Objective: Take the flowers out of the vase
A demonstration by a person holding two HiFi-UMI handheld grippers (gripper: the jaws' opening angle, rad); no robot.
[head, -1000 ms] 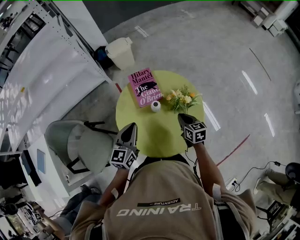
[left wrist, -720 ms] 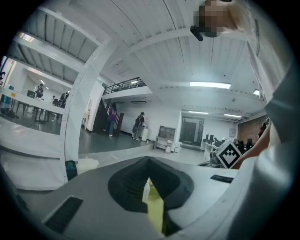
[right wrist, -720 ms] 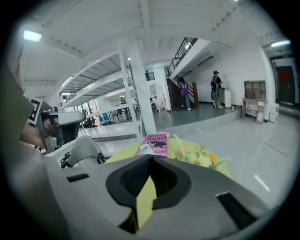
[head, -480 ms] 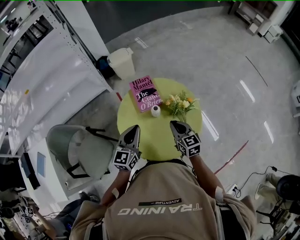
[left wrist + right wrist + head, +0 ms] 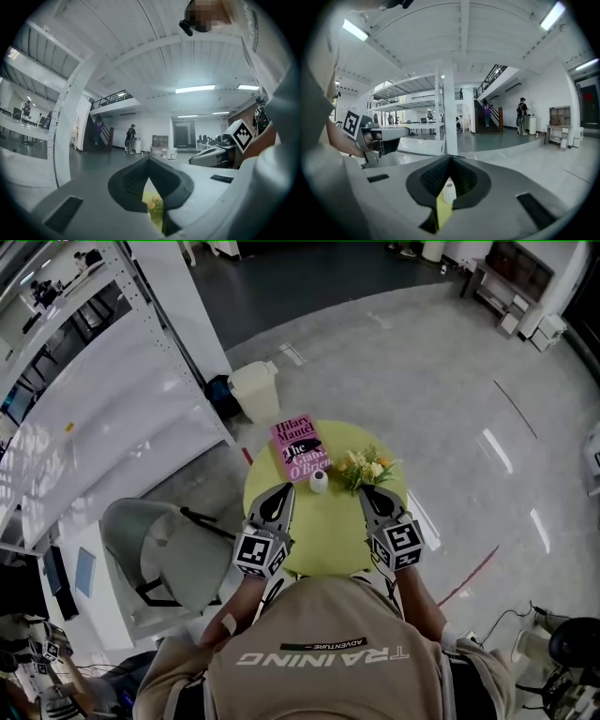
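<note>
Yellow flowers (image 5: 367, 468): a small bunch of yellow and orange blooms with green leaves, at the centre of the head view, on the right side of the round worktop.
Vase (image 5: 319, 482): small, white and upright, just left of the flowers. The bunch looks to lie beside it rather than stand in it.
Worktop (image 5: 323, 531): round and lime green. A pink book (image 5: 302, 448) lies at its upper-left edge, near the vase.
Left claw (image 5: 281, 493): pressed together, pinching nothing, held above the worktop's lower left and apart from the vase.
Right claw (image 5: 367, 495): pressed together and empty, above the lower right, short of the flowers.
Surroundings: a grey chair (image 5: 164, 545) at left, a cream bin (image 5: 255, 390) above the worktop, and a glossy grey floor.
What could go wrong: both claws are closed, so reaching in as they are would likely shove the bunch or tip the light, narrow vase. A hard pinch on the blooms rather than the stems would probably crush them. The flowers sit near the rim, and a push could send them off.
Hard to make out: the stems are too small to trace, so it is unclear whether any sit in the vase's mouth. Each gripper view shows only a sliver of worktop between its jaws. The person's shoulders cover the worktop's lower edge.
</note>
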